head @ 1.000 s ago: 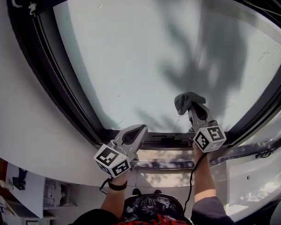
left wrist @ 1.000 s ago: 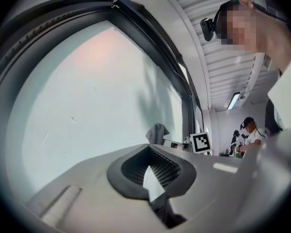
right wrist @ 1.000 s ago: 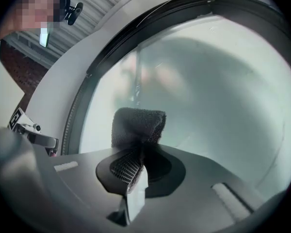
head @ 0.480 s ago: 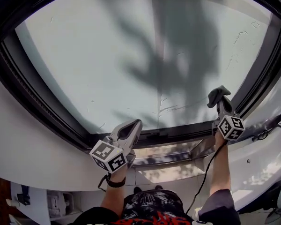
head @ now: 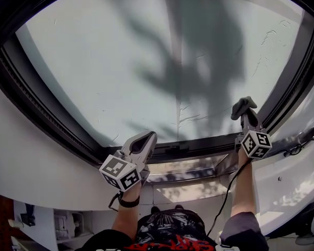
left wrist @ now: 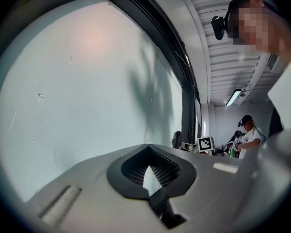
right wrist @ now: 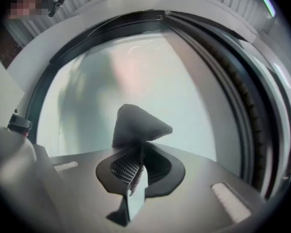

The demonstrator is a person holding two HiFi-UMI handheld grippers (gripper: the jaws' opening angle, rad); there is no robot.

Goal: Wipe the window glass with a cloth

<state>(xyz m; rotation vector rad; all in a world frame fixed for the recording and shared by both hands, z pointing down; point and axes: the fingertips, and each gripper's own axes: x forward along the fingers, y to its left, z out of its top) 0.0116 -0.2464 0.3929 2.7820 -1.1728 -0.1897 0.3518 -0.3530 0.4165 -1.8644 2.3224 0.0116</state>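
A person's two forearms reach up from below, each hand holding a gripper. The left gripper (head: 148, 137) is clenched on nothing, its jaws pressed together, and hangs just below the bottom edge of the window frame (head: 52, 125), off the pane. Well to its right, the right gripper (head: 247, 115) is pinched on a grey cloth (head: 242, 105), which bunches into a peak past the jaw tips. The cloth appears to press against the window glass (head: 146, 61) at its lower right corner, just beside the dark frame.

The wiping looks part way through at most. Small flecks and pale streaks show on the glass above and to the left of the cloth, so most of the pane seems left to cover. How much is already clean cannot be told. No container shows near either gripper. Far beyond the left gripper, another person (left wrist: 247, 130) stands at a cluttered bench.
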